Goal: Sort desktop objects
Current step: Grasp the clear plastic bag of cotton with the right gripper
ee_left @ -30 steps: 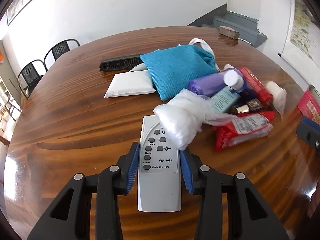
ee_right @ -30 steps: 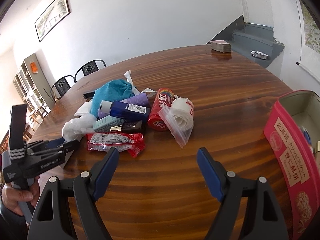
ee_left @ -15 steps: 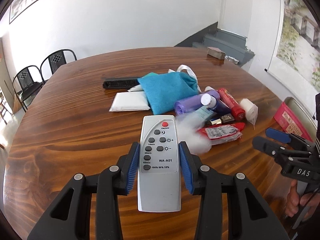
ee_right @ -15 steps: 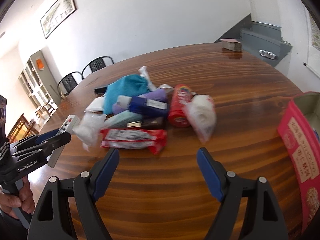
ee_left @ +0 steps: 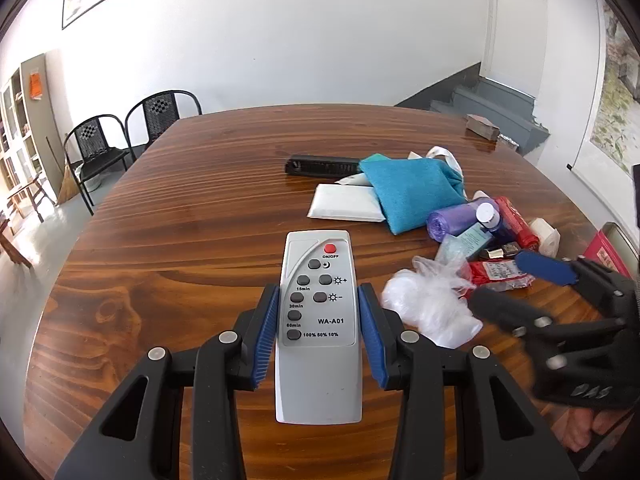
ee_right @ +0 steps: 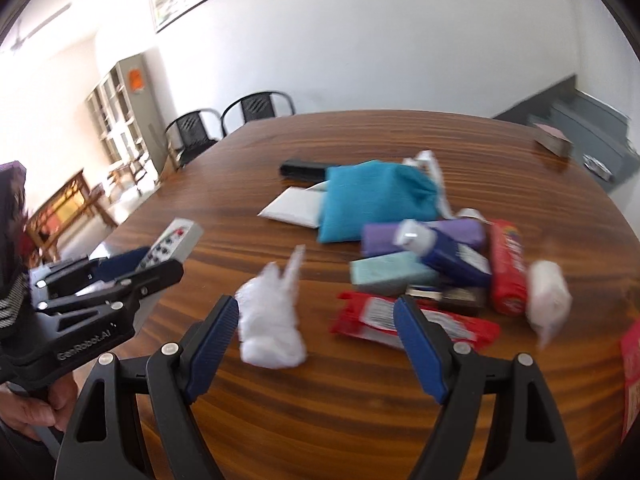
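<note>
The left tool (ee_left: 319, 332) pinched a grey remote (ee_left: 319, 328) between its blue pads, holding it above the worktop (ee_left: 192, 240) (buttons facing up). The right tool (ee_right: 316, 344) stood spread and empty over a crumpled white bag (ee_right: 270, 320). Beyond lay a pile: a teal pouch (ee_right: 372, 200), a purple roll (ee_right: 436, 230) and a red packet (ee_right: 412, 326).

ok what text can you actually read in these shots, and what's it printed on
"ON/OFF", "15min", "30min", "60min", "100% 50% 10%", "WA-A01": grey remote clamped in the left gripper
"DAS": body of the right gripper, left wrist view
"GenRobot.AI": body of the left gripper, right wrist view
Print on the red packet, blue bottle, red tube and red box: too blurred or small to read
</note>
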The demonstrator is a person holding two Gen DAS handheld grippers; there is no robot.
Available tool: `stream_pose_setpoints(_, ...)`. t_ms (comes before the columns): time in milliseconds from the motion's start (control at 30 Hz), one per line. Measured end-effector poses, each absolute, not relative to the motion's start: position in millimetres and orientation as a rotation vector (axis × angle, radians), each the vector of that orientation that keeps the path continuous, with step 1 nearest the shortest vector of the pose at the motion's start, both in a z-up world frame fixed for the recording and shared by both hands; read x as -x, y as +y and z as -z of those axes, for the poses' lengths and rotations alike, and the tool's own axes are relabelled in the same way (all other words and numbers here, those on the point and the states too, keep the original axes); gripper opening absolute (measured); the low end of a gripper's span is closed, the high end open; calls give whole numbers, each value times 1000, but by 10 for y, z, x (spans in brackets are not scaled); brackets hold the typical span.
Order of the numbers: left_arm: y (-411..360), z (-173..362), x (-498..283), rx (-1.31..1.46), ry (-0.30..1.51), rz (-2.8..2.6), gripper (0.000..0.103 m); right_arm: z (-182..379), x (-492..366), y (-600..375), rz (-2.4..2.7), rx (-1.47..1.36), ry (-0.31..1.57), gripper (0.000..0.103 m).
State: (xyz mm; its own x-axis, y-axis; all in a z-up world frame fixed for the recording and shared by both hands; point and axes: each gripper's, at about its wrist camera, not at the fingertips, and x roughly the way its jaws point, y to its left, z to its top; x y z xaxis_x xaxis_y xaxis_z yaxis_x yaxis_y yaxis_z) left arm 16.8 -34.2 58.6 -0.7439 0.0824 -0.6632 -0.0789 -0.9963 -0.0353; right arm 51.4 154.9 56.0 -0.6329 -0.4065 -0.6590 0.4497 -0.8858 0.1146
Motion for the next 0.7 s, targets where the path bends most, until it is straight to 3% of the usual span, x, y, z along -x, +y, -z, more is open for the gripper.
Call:
stream_pose_setpoints(100, -402, -609, -192, 1074, -12, -2874, 42, -492, -459, 1392, 2430, -1006, 125, 65)
stream_pose_setpoints(300, -462, -621, -216, 1073, -38, -2878, 42, -302, -352, 1171, 2373, -1080, 183, 56)
stream_pose_setpoints(433, -465, -602, -217, 1085, -42, -2875, 43, -227, -311, 1140, 2352, -1132, 182, 43)
stream_pose_setpoints(700, -388, -573, -216, 1090, -21, -2859, 42, -317, -475, 1257, 2360, -1110, 146, 40)
